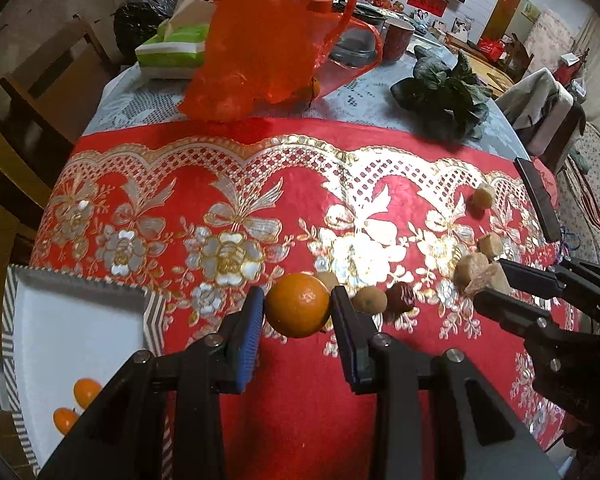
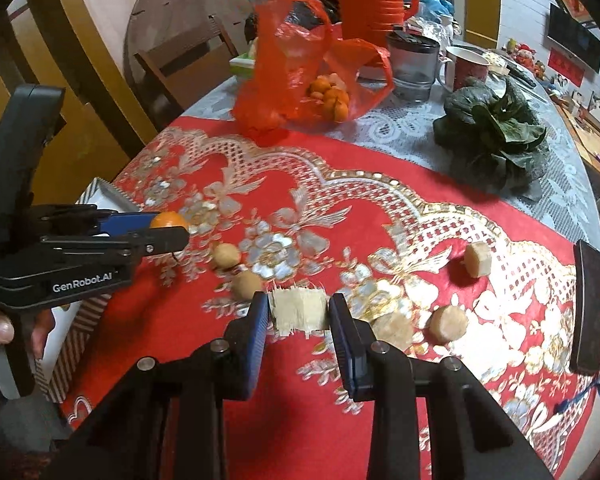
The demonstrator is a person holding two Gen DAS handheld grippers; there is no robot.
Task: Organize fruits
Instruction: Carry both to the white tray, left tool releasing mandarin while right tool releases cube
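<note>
A red cloth [image 1: 300,420] with gold flowers covers the near part of the table [image 1: 364,100]. Beyond the cloth's far edge lie a red plastic bag [image 1: 268,40] with small oranges [image 2: 330,96] showing inside, a bunch of dark greens [image 1: 444,96], a tissue pack [image 1: 172,46], a red mug [image 1: 396,40] and a clear container [image 2: 414,68]. A dark flat bar [image 2: 588,308] lies at the cloth's right edge. At the cloth's left edge sits a white tray [image 1: 76,344] with a striped rim, holding two small kumquats [image 1: 78,404].

On the cloth, two brown round fruits [image 1: 370,300] and a dark red date [image 1: 400,298] lie just right of the orange [image 1: 298,304], close enough to crowd that side. Pale cut chunks [image 2: 448,322] are scattered further right, one [image 2: 477,259] well apart toward the far edge.

The left gripper [image 1: 298,316] has its fingers [image 1: 250,336] clamped on the orange, one pad touching each side; whether the orange rests on the cloth cannot be told. The right gripper [image 2: 299,314] has its fingers [image 2: 350,340] pressed on a pale fibrous chunk [image 2: 299,310], both pads touching it, with another chunk [image 2: 392,330] just beside its right finger.
</note>
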